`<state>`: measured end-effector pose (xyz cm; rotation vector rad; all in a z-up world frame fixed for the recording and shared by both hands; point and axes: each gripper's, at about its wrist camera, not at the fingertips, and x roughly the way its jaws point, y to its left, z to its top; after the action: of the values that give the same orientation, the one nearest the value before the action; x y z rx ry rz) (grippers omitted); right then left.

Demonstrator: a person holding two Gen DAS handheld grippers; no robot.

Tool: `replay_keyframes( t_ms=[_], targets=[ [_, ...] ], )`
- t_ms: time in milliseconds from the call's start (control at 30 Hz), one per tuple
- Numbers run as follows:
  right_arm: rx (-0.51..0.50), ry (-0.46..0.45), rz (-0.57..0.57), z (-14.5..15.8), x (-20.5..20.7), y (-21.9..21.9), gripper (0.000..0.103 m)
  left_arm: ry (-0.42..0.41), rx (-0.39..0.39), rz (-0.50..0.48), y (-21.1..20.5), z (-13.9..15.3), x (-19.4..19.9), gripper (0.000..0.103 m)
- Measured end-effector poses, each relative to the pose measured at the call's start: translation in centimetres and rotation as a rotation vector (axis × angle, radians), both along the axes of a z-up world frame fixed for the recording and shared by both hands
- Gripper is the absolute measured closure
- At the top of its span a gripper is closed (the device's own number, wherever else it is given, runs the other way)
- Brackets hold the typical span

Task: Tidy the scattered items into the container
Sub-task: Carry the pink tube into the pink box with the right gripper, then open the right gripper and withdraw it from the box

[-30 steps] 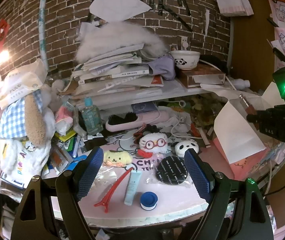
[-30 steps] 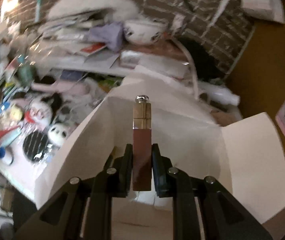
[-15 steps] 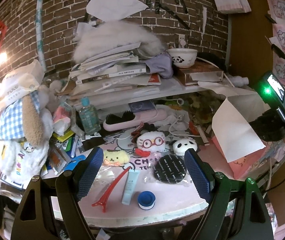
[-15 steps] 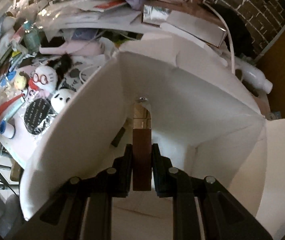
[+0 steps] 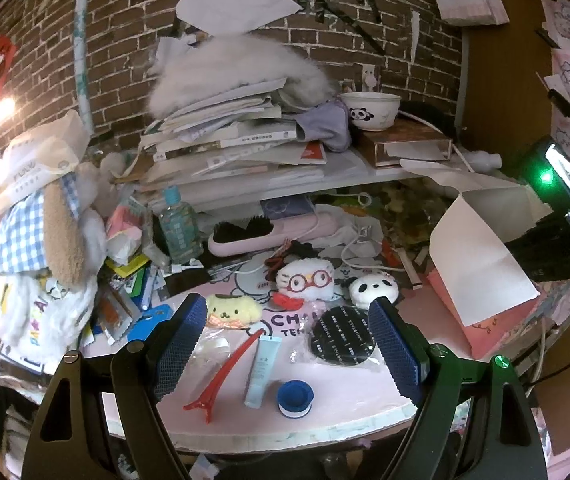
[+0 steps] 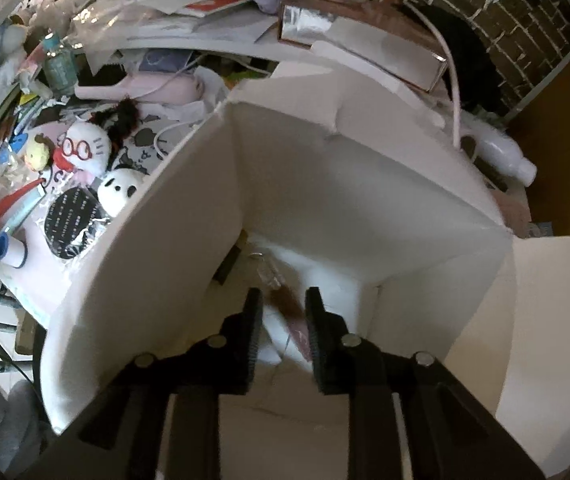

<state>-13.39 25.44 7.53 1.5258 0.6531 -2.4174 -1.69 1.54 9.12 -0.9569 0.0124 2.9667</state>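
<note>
My right gripper is open inside the white cardboard box. A brown lip-gloss tube is blurred just beyond its fingertips, loose in the box. My left gripper hangs open above the pink table. Below it lie a red hair clip, a pale blue tube, a blue-capped jar and a black round compact. Behind these sit a yellow plush, a white plush with red glasses and a panda plush. The box stands at the table's right.
A shelf behind carries a stack of books and papers and a panda bowl. A stuffed dog, a clear bottle and a pink hairbrush crowd the left and back. A white bottle lies beyond the box.
My right gripper lowered into the box, then opened and let go of the brown tube, which now drops loose. The left gripper has barely moved.
</note>
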Motion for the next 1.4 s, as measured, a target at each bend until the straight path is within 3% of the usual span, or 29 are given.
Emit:
replay_keyframes(
  t_ms=[133, 400, 667, 767, 1000, 1267, 1400],
  targets=[
    [-0.015, 0.075, -0.015, 1.3, 0.8, 0.1, 0.078, 0.005, 0.003, -0.001, -0.1, 0.3, 0.1, 0.022],
    [0.16, 0.482, -0.027, 5.2, 5.6, -3.5, 0.078, 0.023, 0.009, 0.007, -0.5, 1.0, 0.5, 0.022],
    [0.237, 0.644, 0.067, 5.6, 8.7, -9.4, 0.078, 0.039, 0.002, 0.033, -1.2, 1.6, 1.1, 0.022],
    [0.229, 0.653, 0.109, 4.8, 9.4, -11.5, 0.078, 0.038, -0.009, 0.065, -2.0, 1.5, 1.1, 0.022],
    [0.114, 0.562, 0.205, 1.9, 10.7, -15.5, 0.078, 0.011, -0.012, 0.123, -4.0, 0.5, 1.1, 0.022],
    [0.052, 0.454, 0.194, -2.8, 10.4, -16.6, 0.078, -0.043, -0.041, 0.16, -5.2, -1.8, 1.0, 0.022],
    [0.051, 0.42, 0.169, -5.1, 10.0, -16.4, 0.078, -0.066, -0.058, 0.135, -5.0, -3.1, 0.9, 0.022]
  ],
)
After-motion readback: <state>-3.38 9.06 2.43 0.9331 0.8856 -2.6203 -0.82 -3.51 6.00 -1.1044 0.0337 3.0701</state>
